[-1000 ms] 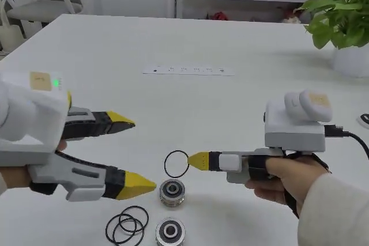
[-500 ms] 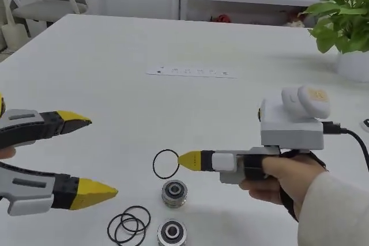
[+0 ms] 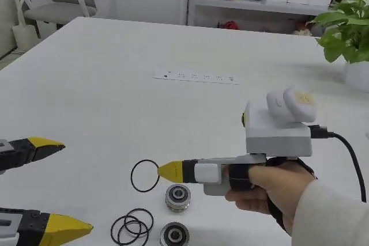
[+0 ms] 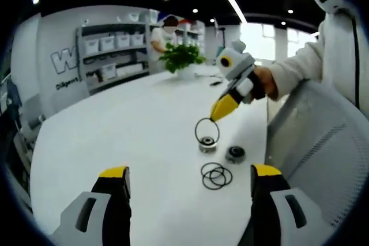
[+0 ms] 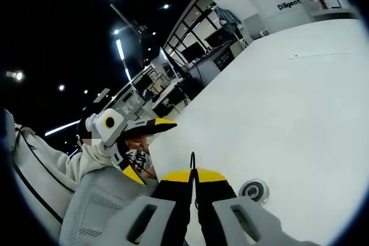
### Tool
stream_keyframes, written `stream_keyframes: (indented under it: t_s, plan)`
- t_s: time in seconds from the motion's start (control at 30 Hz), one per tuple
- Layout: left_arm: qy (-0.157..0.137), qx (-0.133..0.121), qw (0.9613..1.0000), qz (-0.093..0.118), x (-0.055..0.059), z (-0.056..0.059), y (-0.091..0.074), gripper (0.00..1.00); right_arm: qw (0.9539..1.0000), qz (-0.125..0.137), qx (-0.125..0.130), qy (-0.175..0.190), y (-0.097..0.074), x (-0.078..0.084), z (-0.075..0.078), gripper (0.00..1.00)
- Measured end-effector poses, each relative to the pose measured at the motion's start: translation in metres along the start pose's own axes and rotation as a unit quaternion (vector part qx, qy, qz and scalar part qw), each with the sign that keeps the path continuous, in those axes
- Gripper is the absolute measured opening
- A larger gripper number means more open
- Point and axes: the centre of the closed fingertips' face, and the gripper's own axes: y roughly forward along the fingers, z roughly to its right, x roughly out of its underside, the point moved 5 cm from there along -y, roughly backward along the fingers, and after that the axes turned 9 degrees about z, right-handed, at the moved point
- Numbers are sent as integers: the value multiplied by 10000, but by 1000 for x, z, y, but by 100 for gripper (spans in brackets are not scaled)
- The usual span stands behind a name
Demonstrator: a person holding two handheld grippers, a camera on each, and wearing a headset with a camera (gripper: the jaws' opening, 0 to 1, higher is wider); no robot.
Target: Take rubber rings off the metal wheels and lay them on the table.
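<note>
Right gripper point(image 3: 164, 170) pinched shut on 1 rubber ring point(image 3: 145, 176); left gripper point(image 3: 57, 185) wide apart, nothing between its jaws.

Ring's edge is nipped between the right gripper's 2 yellow tips, and the loop hangs off them, just beside the far wheel point(image 3: 177, 195). Left gripper view: held ring stands upright, above that wheel. 2 metal wheels in all, both flat on the table point(image 3: 104, 84), with the near wheel point(image 3: 174, 235) close to the bottom of the head view. Loose rings point(image 3: 131, 224): 3 by my count, overlapping in 1 heap just left of the near wheel. Farther out: 1 white power strip point(image 3: 196, 76) mid-table, 1 potted plant point(image 3: 346, 21) at the far right.
</note>
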Motion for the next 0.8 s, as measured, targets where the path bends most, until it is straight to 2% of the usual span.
stream_keyframes:
  t_s: [0.17, 0.33, 0.8]
  plan:
    - [-50, 148, 9998, -105, 7, 4, 2, 94, 9995, -277, -117, -82, 8, 12, -9, 0]
    - [-84, 191, 9997, -113, 8, 5, 3, 100, 9982, -535, -185, -173, 16, 25, -14, 0]
    - [-97, 367, 9991, -175, 11, 11, 4, 100, 9928, -1105, -286, -362, 26, 52, -20, 0]
